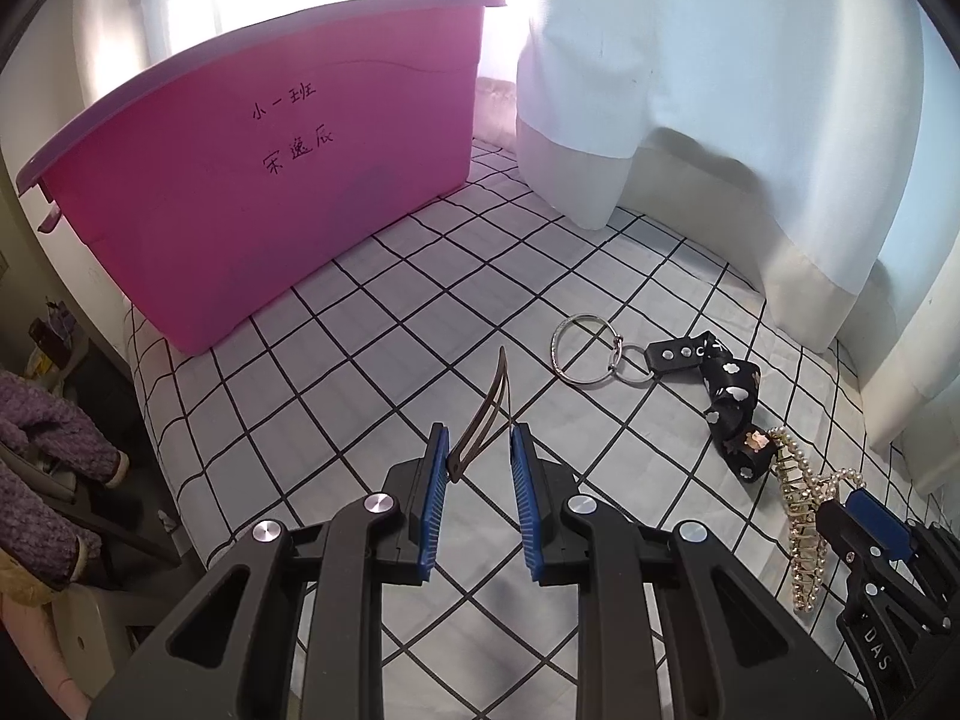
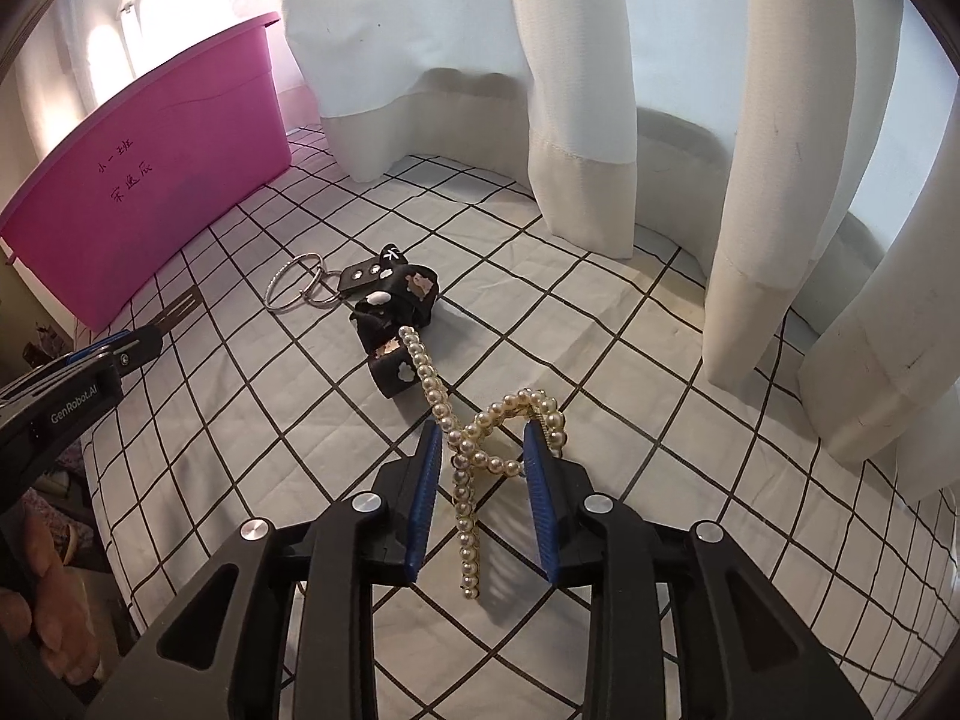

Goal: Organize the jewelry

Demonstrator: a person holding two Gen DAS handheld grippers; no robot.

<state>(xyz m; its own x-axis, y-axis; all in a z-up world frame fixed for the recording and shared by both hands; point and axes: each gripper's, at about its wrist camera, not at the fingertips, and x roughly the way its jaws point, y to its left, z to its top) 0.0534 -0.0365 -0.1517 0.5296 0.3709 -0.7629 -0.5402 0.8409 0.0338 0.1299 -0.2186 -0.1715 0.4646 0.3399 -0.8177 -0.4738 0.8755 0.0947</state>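
My left gripper (image 1: 478,450) is open, its jaws on either side of a brown snap hair clip (image 1: 483,420) lying on the checked cloth. My right gripper (image 2: 480,450) is open around a pearl hair claw (image 2: 465,450), which also shows in the left wrist view (image 1: 801,516). A black strap with flower prints (image 1: 729,402) and silver rings (image 1: 585,351) lies between them; it shows in the right wrist view too (image 2: 390,324). A pink plastic bin (image 1: 270,180) stands at the back left.
White curtains (image 2: 600,90) hang down onto the cloth at the back and right. The checked cloth (image 1: 390,312) ends at a left edge, with purple clothing (image 1: 42,456) beyond it. The left gripper shows at the left of the right wrist view (image 2: 132,348).
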